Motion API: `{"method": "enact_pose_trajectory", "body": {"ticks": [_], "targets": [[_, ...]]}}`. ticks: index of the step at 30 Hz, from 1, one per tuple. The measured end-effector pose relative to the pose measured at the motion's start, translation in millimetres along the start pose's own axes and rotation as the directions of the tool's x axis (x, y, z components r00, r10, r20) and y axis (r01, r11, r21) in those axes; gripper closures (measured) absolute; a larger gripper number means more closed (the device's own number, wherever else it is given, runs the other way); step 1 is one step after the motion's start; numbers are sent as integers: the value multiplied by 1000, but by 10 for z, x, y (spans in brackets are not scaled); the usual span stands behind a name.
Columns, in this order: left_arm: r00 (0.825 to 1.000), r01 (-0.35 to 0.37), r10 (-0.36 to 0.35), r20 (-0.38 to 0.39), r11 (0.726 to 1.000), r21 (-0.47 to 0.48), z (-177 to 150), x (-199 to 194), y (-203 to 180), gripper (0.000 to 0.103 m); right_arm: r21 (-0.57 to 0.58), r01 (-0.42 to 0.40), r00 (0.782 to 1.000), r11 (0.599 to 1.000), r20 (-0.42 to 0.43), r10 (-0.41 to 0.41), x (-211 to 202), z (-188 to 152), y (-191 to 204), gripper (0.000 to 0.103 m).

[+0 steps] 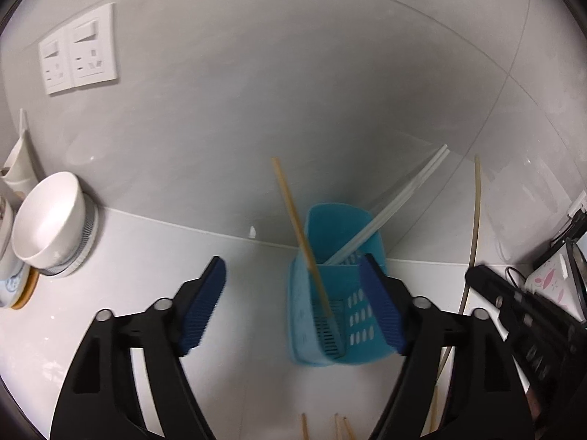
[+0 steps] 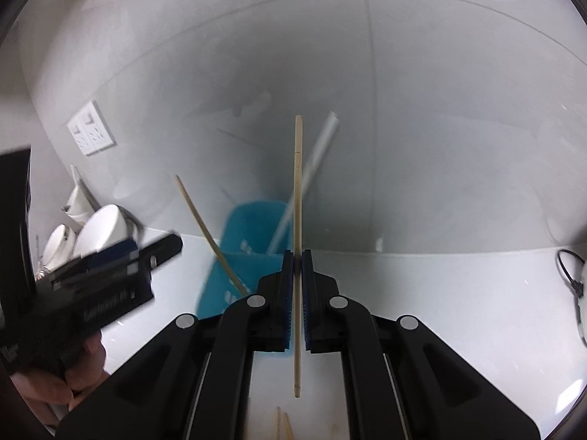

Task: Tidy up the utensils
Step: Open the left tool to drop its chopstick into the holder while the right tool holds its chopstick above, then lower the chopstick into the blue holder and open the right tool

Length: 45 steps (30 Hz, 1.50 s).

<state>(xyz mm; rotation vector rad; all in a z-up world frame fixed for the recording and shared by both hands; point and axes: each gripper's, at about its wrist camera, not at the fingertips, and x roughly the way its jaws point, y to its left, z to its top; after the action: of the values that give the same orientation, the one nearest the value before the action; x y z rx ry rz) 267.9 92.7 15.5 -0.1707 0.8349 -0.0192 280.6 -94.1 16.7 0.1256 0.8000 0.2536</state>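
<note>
A blue slotted utensil holder (image 1: 330, 293) stands on the white counter by the wall. A wooden chopstick (image 1: 293, 227) leans in it, beside white chopsticks (image 1: 396, 205). My left gripper (image 1: 293, 260) is open just in front of the holder, its blue pads (image 1: 203, 304) wide apart and touching nothing. My right gripper (image 2: 297, 255) is shut on another wooden chopstick (image 2: 298, 201), held upright just before the holder (image 2: 249, 227). In the right wrist view the left gripper (image 2: 110, 275) shows at the left with a hand (image 2: 73, 374) on it. Several loose chopsticks (image 1: 341, 425) lie on the counter below.
White bowls (image 1: 47, 220) are stacked on the counter at the left, under a double wall socket (image 1: 79, 55). A patterned mug (image 1: 550, 278) stands at the right. A black cable (image 2: 568, 271) lies at the far right of the counter.
</note>
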Motion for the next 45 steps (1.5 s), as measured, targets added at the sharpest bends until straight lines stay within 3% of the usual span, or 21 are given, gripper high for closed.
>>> {"method": "enact_pose_trajectory", "body": {"ticks": [2,5,18,33,45], "targets": [[1000,-6,6,6,1000,-12,-23,-51,81,15,-3,-34,999,999,23,34,-8,51,28,99],[1000,-22,22,19,1000,-6,-38,-94,156,10,-20,-70,996,997,63,71,5,109,117,99],[999,-43,43,3,999,-3,-58,-93,382,6,-86,-102,973,991,199,117,222,47,365,99],[998,-53,53,-36,999,-1,-86,46,438,6,-93,-81,987,992,129,93,617,-207,410,99],[997,-58,58,-42,998,-1,-126,65,445,6,-92,-76,992,993,95,85,619,-253,416,96]]}}
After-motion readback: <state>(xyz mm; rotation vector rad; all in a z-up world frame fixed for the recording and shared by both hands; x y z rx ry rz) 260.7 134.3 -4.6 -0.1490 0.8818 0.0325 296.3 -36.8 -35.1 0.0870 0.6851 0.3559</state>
